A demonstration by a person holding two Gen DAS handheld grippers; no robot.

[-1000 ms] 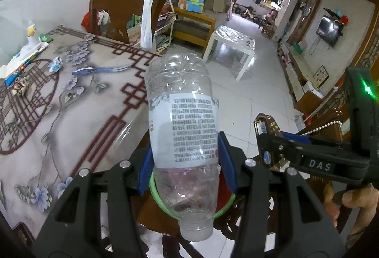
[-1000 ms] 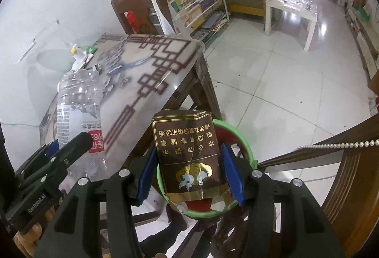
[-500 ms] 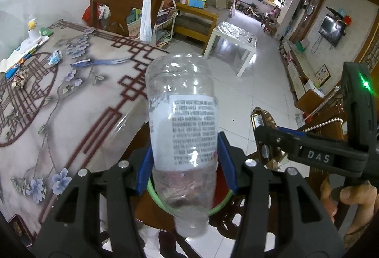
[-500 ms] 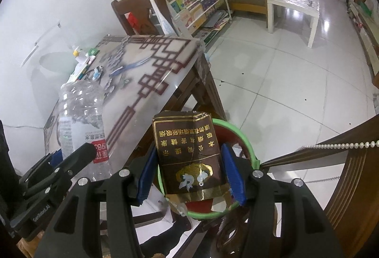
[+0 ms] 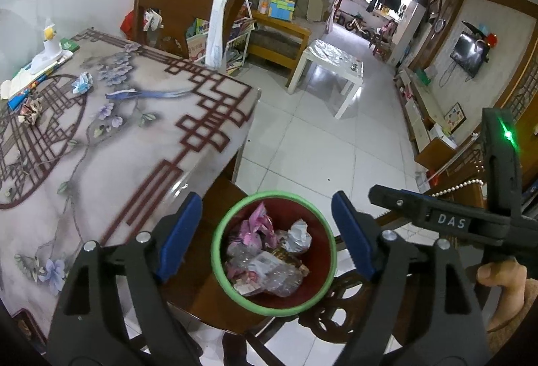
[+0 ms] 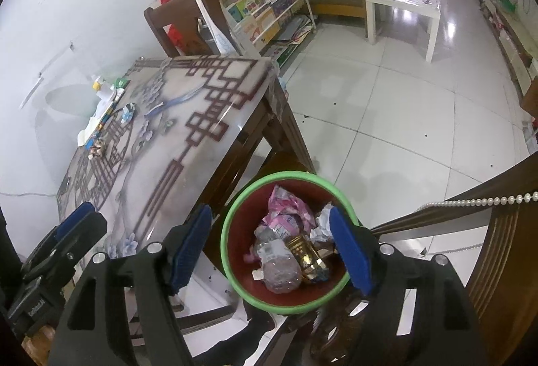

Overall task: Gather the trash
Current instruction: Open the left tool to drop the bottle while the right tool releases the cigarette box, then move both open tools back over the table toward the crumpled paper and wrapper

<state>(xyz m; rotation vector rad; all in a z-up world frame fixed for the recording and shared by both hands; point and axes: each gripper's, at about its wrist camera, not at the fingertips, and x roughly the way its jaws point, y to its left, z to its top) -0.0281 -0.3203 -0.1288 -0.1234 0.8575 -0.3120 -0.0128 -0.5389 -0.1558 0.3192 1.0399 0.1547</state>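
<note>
**Over the bin: both grippers released**

Beside the patterned surface (image 5: 111, 144), a red bin with a green rim (image 5: 274, 196) is seen on a wooden chair seat. Above it, the left gripper (image 5: 267, 231) and the right gripper (image 6: 270, 246) are held with fingers spread wide and nothing between them. Inside the bin are shown a clear plastic bottle (image 6: 279, 275), a pink wrapper (image 5: 255, 228), a gold-and-brown carton (image 6: 307, 256) and crumpled white paper (image 5: 297, 236). Two paper scraps (image 5: 82, 82) are seen far back on the surface.
</note>
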